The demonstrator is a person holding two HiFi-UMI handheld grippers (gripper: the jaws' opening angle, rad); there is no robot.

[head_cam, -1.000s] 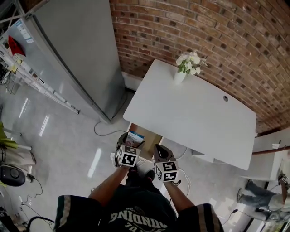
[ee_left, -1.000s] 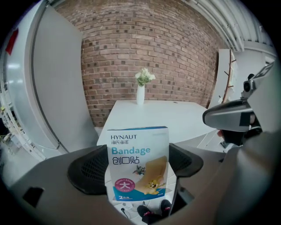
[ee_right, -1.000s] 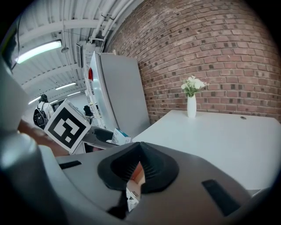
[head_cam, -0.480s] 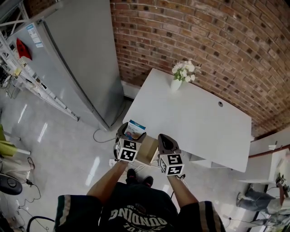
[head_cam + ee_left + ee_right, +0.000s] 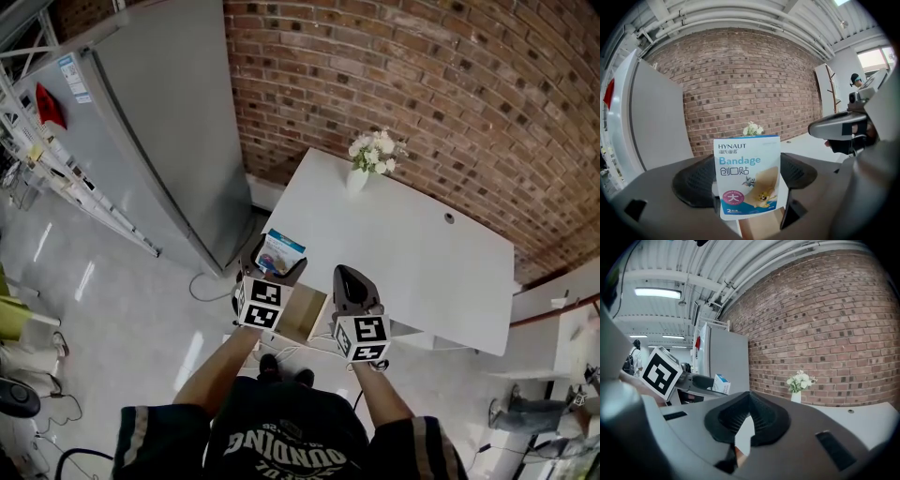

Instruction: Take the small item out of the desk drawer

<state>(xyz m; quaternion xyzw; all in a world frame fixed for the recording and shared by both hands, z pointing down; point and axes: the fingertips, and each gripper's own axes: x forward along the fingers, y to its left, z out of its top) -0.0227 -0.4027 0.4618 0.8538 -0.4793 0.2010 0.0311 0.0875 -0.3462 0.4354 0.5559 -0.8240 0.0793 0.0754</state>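
Note:
A small white-and-blue bandage packet (image 5: 747,176) stands upright between the pads of my left gripper (image 5: 745,180), which is shut on it. In the head view the packet (image 5: 278,252) sticks up from the left gripper (image 5: 270,265) above the open wooden drawer (image 5: 302,312) at the white desk's (image 5: 412,253) front-left corner. My right gripper (image 5: 349,286) hovers beside it over the desk's front edge, jaws closed together with nothing between them (image 5: 749,413). The packet (image 5: 721,384) also shows at the left of the right gripper view.
A white vase of flowers (image 5: 365,159) stands at the desk's back edge against the brick wall. A tall grey cabinet (image 5: 150,131) is left of the desk. Cables (image 5: 211,281) lie on the glossy floor. A white shelf unit (image 5: 553,309) is at the right.
Both grippers have risen and moved forward toward the desk; the left one has lifted the bandage packet up out of the drawer.

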